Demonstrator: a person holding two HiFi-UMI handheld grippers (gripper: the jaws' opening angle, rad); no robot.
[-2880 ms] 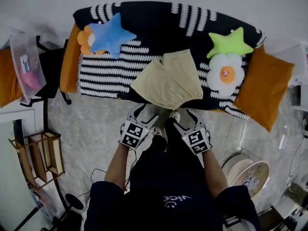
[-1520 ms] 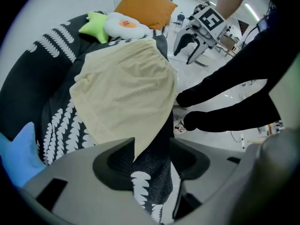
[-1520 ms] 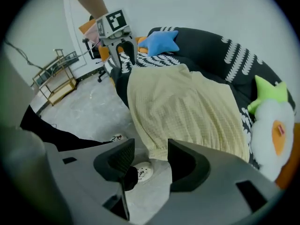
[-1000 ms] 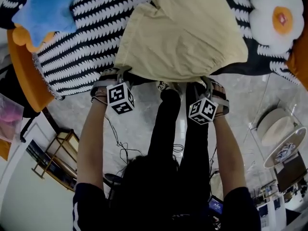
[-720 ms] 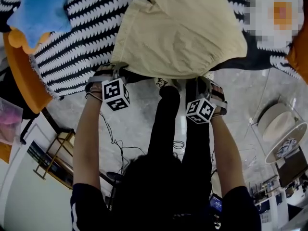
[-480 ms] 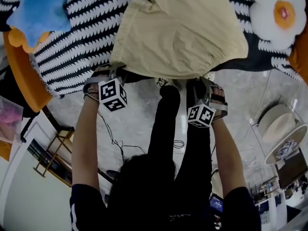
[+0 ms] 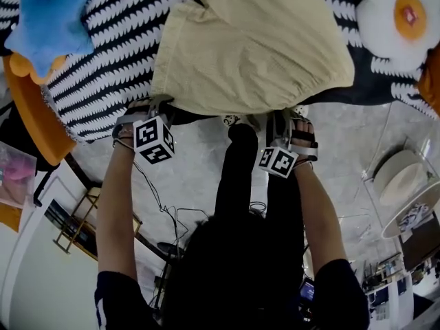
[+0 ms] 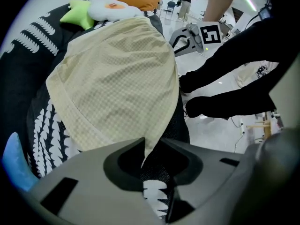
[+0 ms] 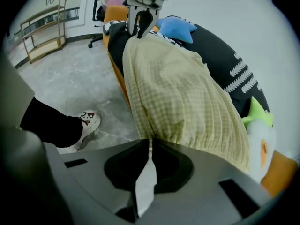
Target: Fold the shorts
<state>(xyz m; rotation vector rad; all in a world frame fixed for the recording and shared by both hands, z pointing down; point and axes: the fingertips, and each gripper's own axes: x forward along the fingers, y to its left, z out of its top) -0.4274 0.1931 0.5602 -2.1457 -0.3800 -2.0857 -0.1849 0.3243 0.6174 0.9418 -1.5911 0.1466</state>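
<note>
The shorts [image 7: 254,40] are spread flat on the striped blanket [image 7: 96,67]. Their near corners are pinched by the left tool [image 7: 159,102] and the right tool [image 7: 291,112], whose jaws have just been closing on the cloth. Grasping seems done. Next, the near edge should be lifted and carried over the far edge.

Overhead; gripper views close; shorts [image 7: 251,47] shared

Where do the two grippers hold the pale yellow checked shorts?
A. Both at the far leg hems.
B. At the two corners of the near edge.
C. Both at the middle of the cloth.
B: the left gripper and the right gripper, whose jaws have just been closing, each pinch one near corner of the pale yellow checked shorts.
</note>
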